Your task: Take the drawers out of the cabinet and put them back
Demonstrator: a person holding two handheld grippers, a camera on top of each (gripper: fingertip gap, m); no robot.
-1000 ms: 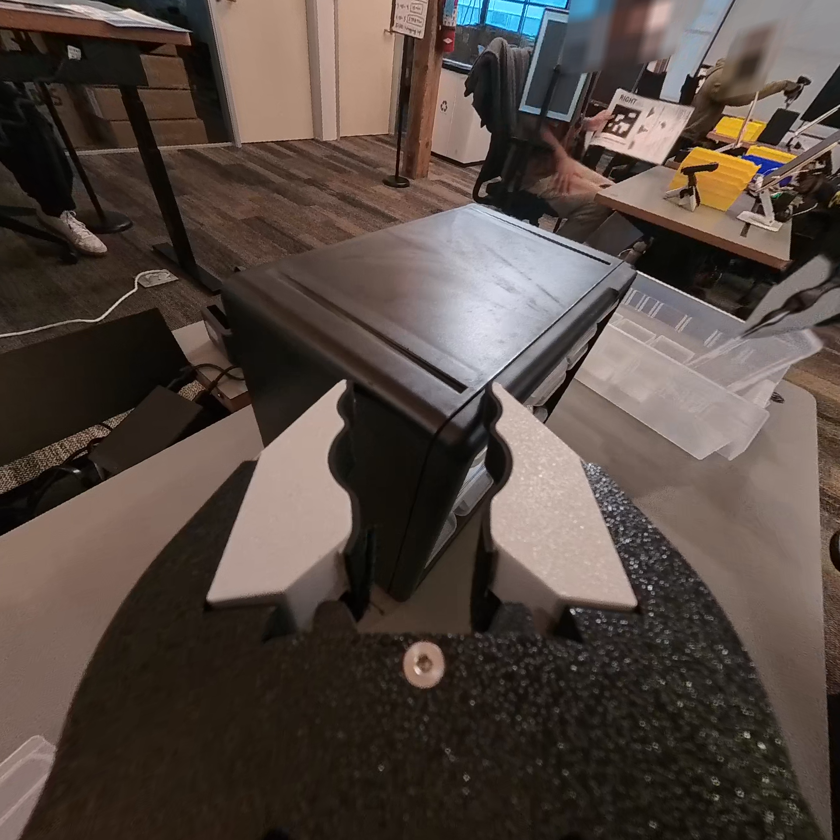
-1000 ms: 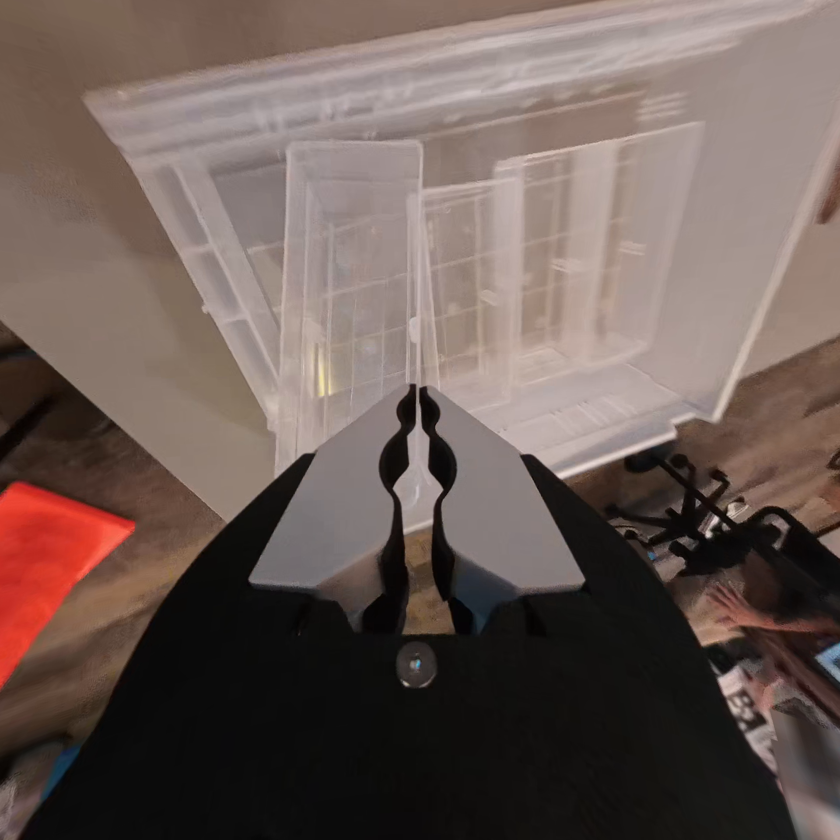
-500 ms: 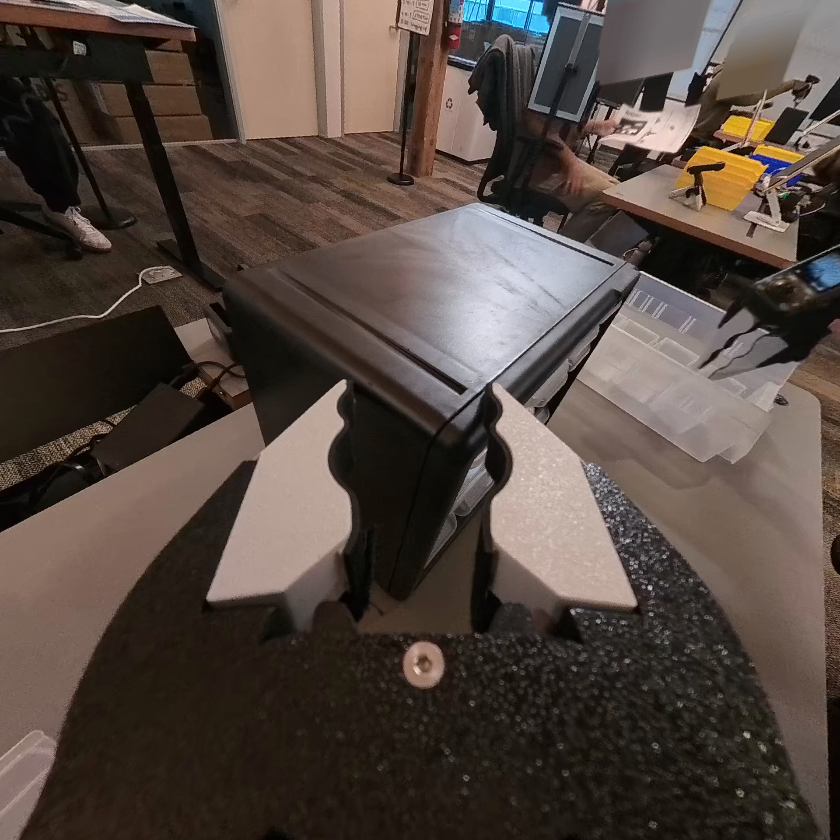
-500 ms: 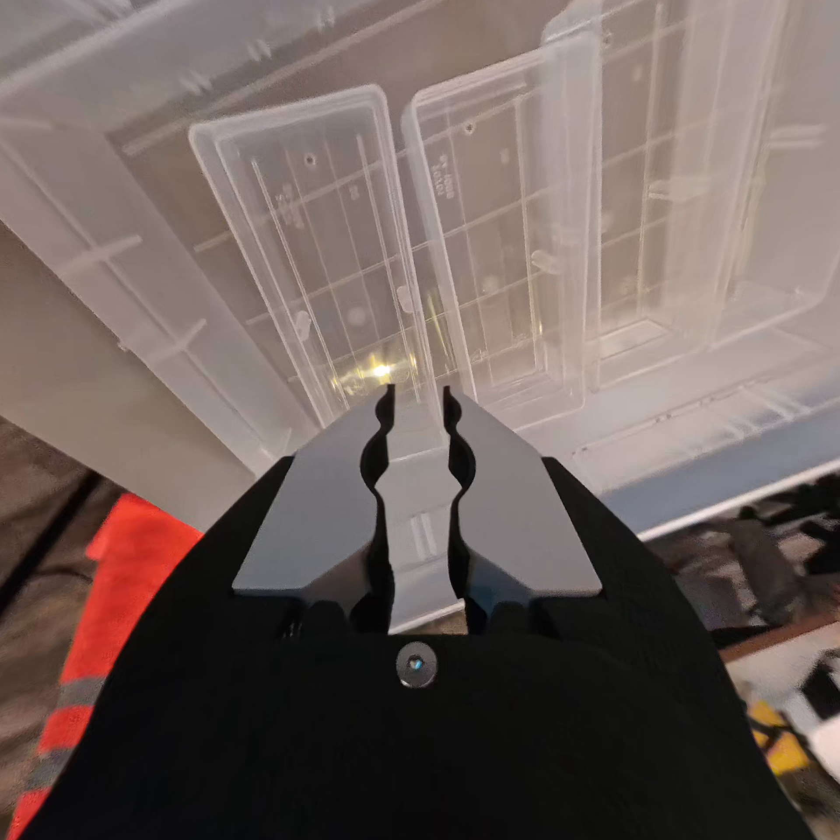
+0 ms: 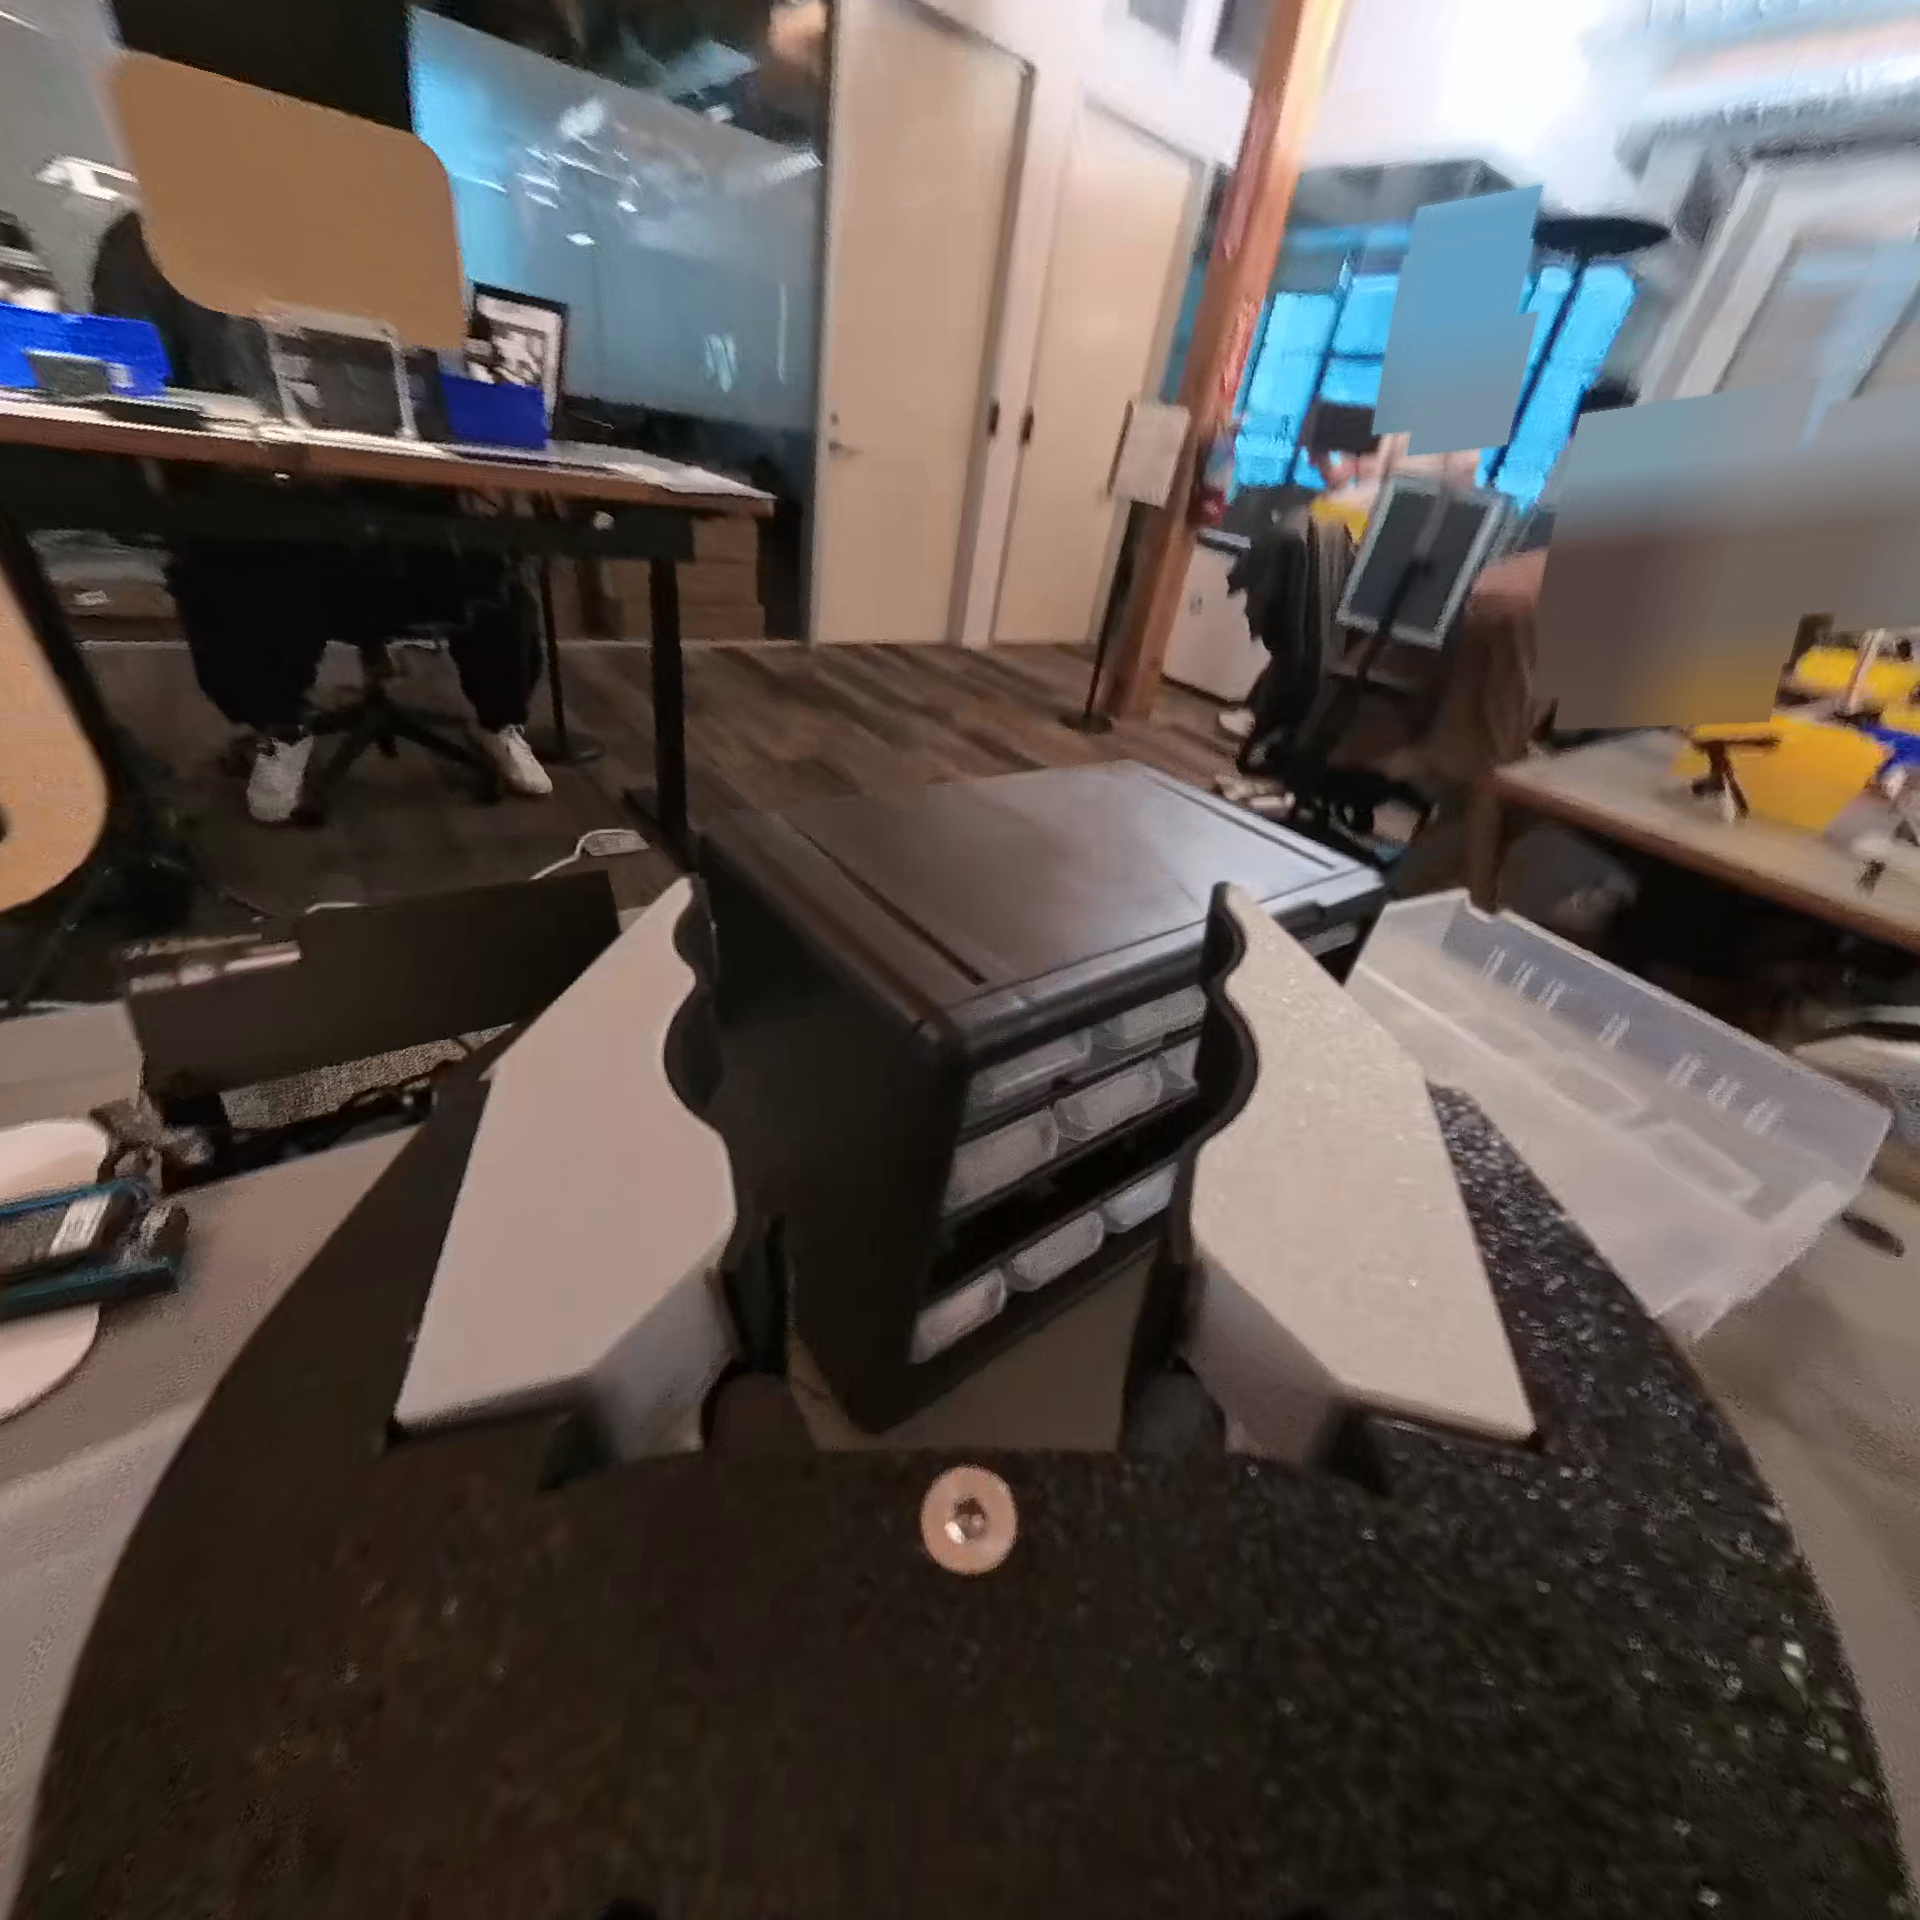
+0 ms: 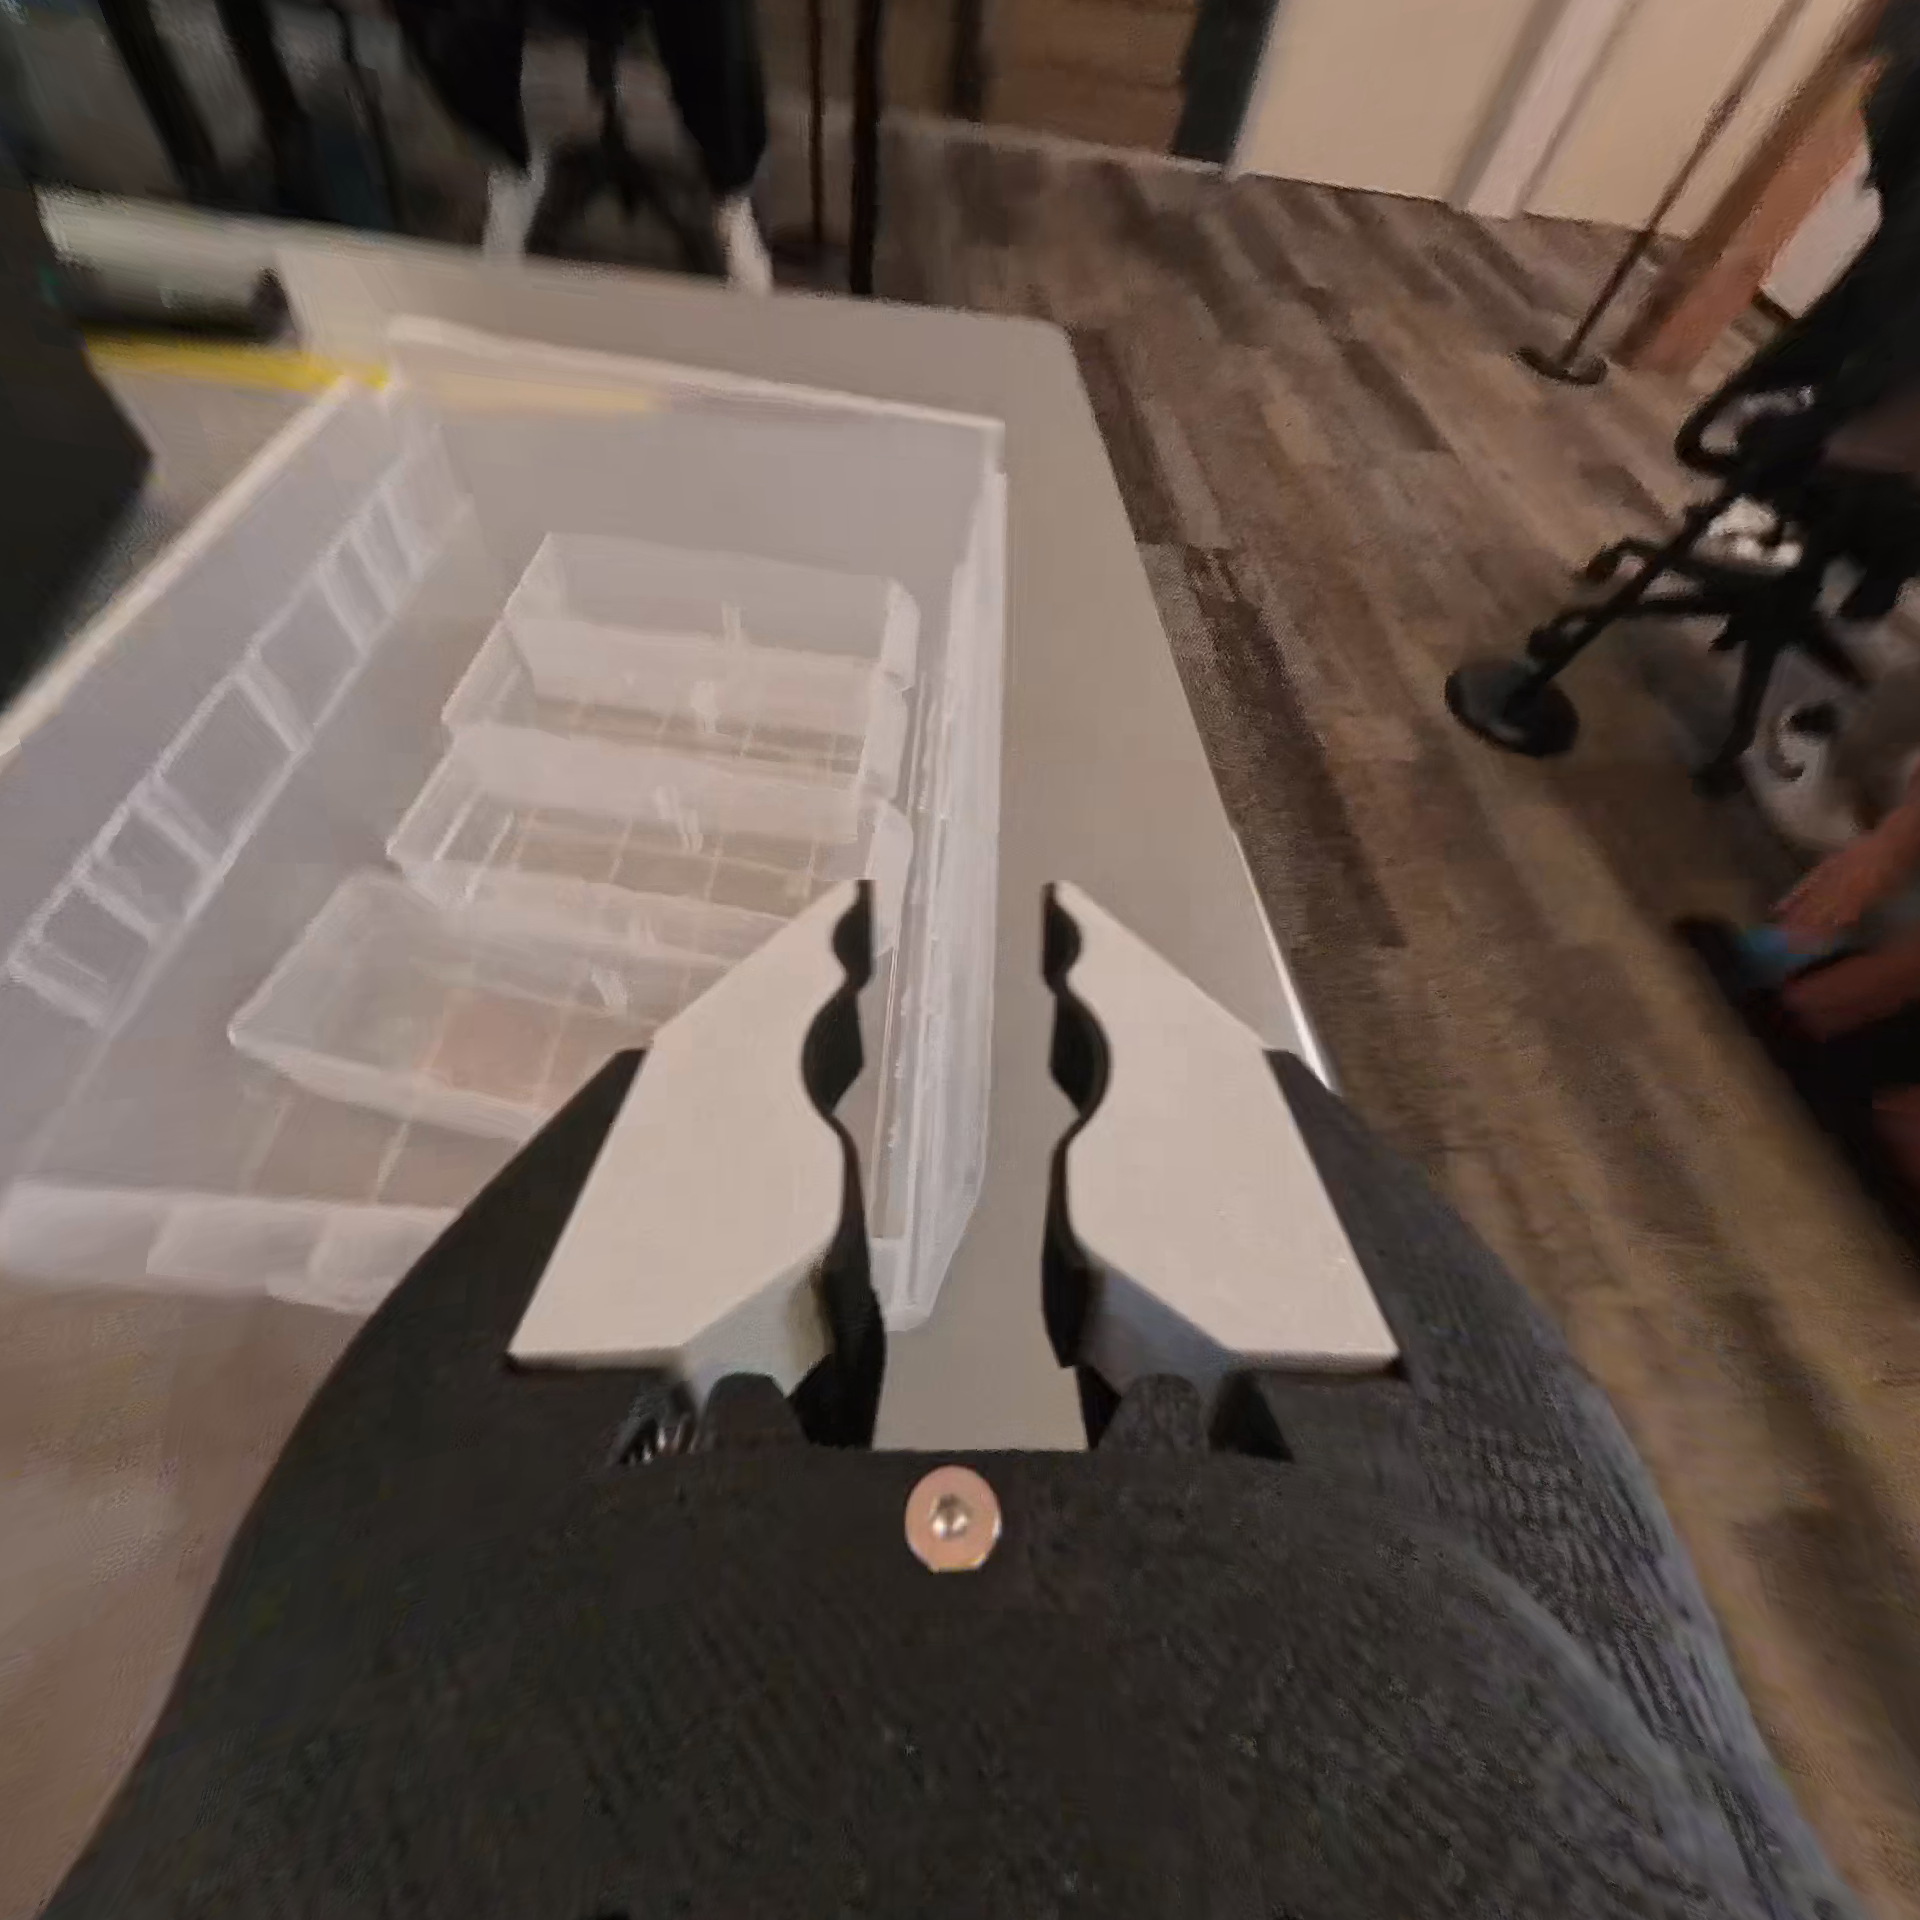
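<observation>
The black cabinet (image 5: 1039, 904) stands on the grey table, with small clear drawers (image 5: 1049, 1101) in its front slots. My left gripper (image 5: 954, 899) is open wide and empty; the cabinet's near corner shows between its fingers, apart from them. A clear plastic bin (image 5: 1621, 1070) lies to the right of the cabinet. In the right wrist view, several clear drawers (image 6: 447, 997) lie side by side in that bin (image 6: 966, 727). My right gripper (image 6: 956, 894) is open and empty above the bin's right wall.
The grey table (image 6: 1101, 727) ends just right of the bin, with wood floor (image 6: 1455, 727) and a black chair base (image 6: 1558, 665) beyond. A black box (image 5: 364, 977) and a dark device (image 5: 83, 1247) lie left of the cabinet. A desk (image 5: 416, 468) with a seated person's legs stands behind.
My left gripper has opened and drawn back from the cabinet corner it was clamped on. My right gripper has let go of the clear drawer, opened, and pulled back from the bin.
</observation>
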